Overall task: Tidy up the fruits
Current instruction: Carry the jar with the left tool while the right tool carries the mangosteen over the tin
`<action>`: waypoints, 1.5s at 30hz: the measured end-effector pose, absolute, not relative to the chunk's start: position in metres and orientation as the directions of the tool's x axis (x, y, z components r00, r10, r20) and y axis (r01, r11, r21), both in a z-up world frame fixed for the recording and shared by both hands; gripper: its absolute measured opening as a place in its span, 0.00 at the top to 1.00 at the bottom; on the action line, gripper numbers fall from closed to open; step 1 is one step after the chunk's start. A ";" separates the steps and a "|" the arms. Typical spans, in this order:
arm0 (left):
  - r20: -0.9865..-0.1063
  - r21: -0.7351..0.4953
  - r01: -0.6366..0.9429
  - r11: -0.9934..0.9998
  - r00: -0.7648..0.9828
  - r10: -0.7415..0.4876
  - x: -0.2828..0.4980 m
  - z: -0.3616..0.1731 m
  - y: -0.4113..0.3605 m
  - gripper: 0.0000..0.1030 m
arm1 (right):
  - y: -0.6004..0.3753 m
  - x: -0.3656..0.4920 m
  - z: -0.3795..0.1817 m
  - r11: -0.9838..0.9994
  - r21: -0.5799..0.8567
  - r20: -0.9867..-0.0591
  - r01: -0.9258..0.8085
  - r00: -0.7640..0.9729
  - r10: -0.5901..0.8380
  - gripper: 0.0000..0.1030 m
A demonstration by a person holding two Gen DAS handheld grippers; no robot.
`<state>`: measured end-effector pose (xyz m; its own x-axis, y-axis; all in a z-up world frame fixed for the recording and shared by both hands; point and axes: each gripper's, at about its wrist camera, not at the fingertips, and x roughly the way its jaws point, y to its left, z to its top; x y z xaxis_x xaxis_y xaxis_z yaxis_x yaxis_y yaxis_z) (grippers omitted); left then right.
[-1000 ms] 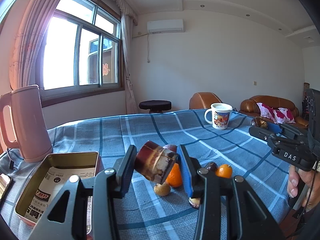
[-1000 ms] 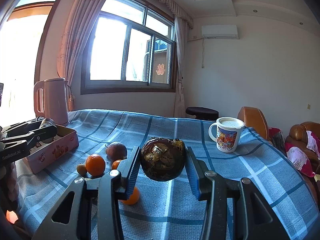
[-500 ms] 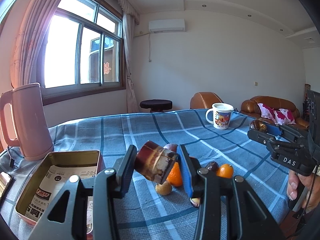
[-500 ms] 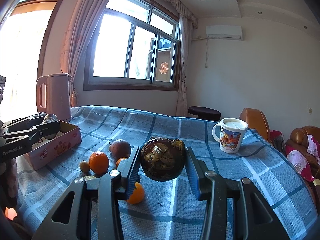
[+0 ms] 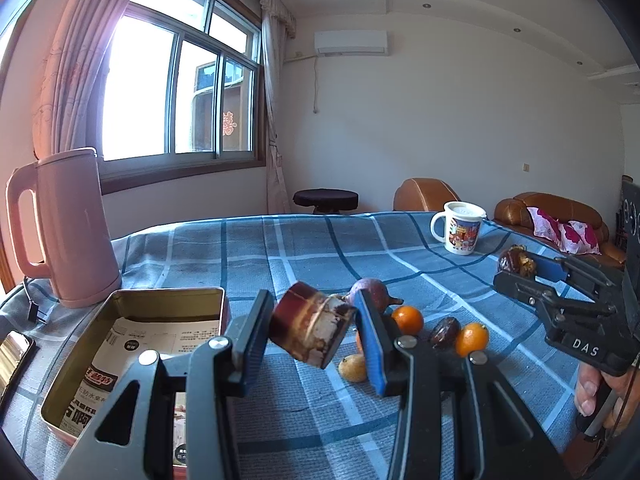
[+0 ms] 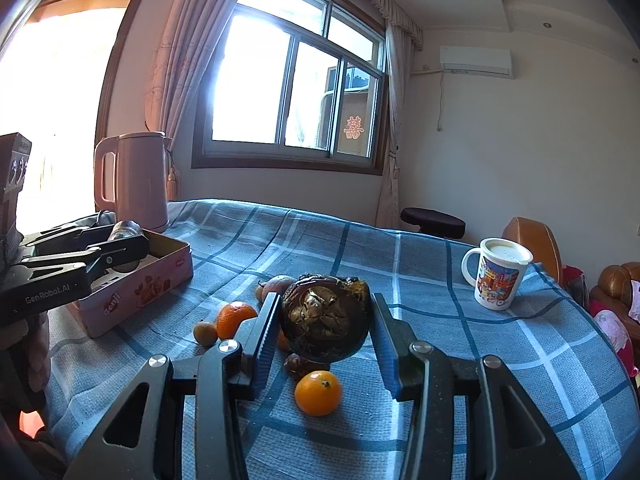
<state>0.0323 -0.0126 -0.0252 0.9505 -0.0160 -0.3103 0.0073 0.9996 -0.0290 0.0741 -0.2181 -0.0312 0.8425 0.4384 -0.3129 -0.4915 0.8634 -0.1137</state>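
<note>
My left gripper (image 5: pixel 314 330) is shut on a dark brown cut fruit piece (image 5: pixel 312 330), held above the table just right of the open metal tin (image 5: pixel 132 344). My right gripper (image 6: pixel 324 324) is shut on a dark wrinkled round fruit (image 6: pixel 325 323), held above the fruit pile. On the blue checked cloth lie oranges (image 5: pixel 407 319) (image 5: pixel 472 338) (image 6: pixel 318 393) (image 6: pixel 235 318), a purple passion fruit (image 5: pixel 370 290), a small yellow fruit (image 5: pixel 353 367) and a dark date (image 5: pixel 444 331). The right gripper also shows in the left wrist view (image 5: pixel 516 266), and the left in the right wrist view (image 6: pixel 128 242).
A pink kettle (image 5: pixel 64 228) stands behind the tin at the table's left. A white printed mug (image 5: pixel 460 232) stands far right. A phone (image 5: pixel 14 364) lies at the left edge. Brown sofas and a stool stand beyond the table.
Both grippers keep their fruits. The views have shifted slightly; the right gripper has drifted a little toward the fruit pile and tin.
</note>
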 end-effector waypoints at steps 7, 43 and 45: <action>-0.331 -0.036 -0.021 0.999 0.944 0.008 0.035 -0.027 -0.001 0.58 | -0.194 0.073 -0.029 0.830 -0.125 -0.331 -0.544 0.811 0.482 0.56; -0.435 -0.018 -0.147 0.989 0.892 0.124 0.051 -0.036 0.073 0.58 | -0.072 0.087 -0.007 0.665 -0.201 -0.403 -0.719 0.680 0.613 0.56; -0.442 -0.012 -0.151 0.989 0.887 0.130 0.053 -0.036 0.076 0.58 | -0.065 0.088 -0.007 0.657 -0.199 -0.408 -0.728 0.671 0.620 0.56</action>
<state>0.0532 0.0762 -0.0361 0.8873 0.1300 -0.4424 -0.1507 0.9885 -0.0118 0.0877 -0.0651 -0.0069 0.6706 0.6196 -0.4078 -0.7276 0.6566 -0.1989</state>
